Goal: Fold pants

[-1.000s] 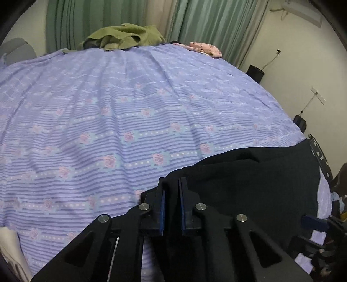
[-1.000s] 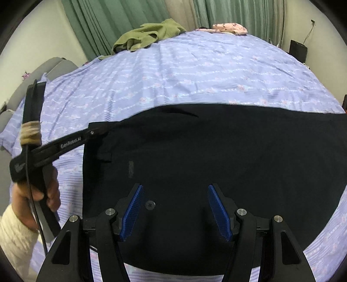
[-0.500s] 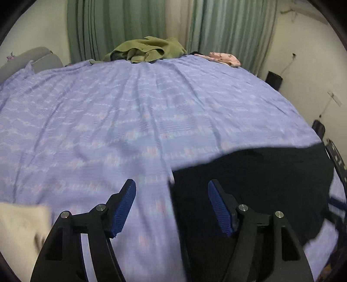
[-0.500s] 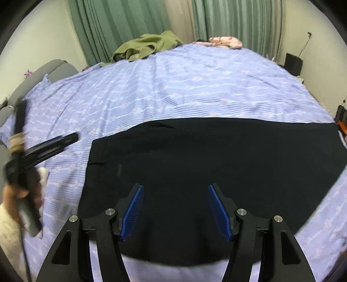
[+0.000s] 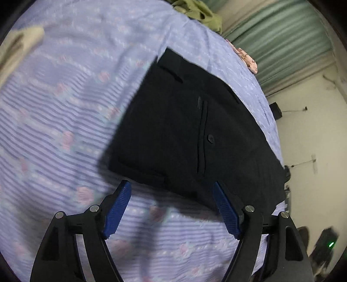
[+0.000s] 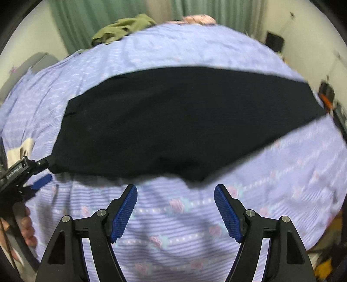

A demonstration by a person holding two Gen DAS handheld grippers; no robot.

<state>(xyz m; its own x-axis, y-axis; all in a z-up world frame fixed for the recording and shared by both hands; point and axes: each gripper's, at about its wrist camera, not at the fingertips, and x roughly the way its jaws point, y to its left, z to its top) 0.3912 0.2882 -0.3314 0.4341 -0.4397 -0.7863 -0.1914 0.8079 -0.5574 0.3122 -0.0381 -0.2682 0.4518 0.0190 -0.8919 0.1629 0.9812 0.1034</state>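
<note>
Black pants (image 5: 195, 134) lie flat on the purple flowered bedsheet (image 5: 65, 108), folded lengthwise, back pocket and button facing up. My left gripper (image 5: 171, 195) is open and empty, just in front of the waist corner. In the right wrist view the pants (image 6: 173, 117) stretch across the bed, waist at left, leg end at right. My right gripper (image 6: 175, 199) is open and empty, hovering over the sheet (image 6: 173, 227) just short of the pants' near edge. The left gripper's tool (image 6: 23, 173) shows at the left, close to the waist corner.
An olive garment (image 6: 123, 28) and a pink cloth (image 6: 197, 19) lie at the bed's far end by green curtains (image 5: 282, 39). A cream cloth (image 6: 19, 151) lies at the left edge. Dark items (image 5: 323, 243) stand on the floor at right.
My left gripper opened, let go of the pants' waist and swung round to its near corner. My right gripper pulled back off the pants to the near sheet, still open.
</note>
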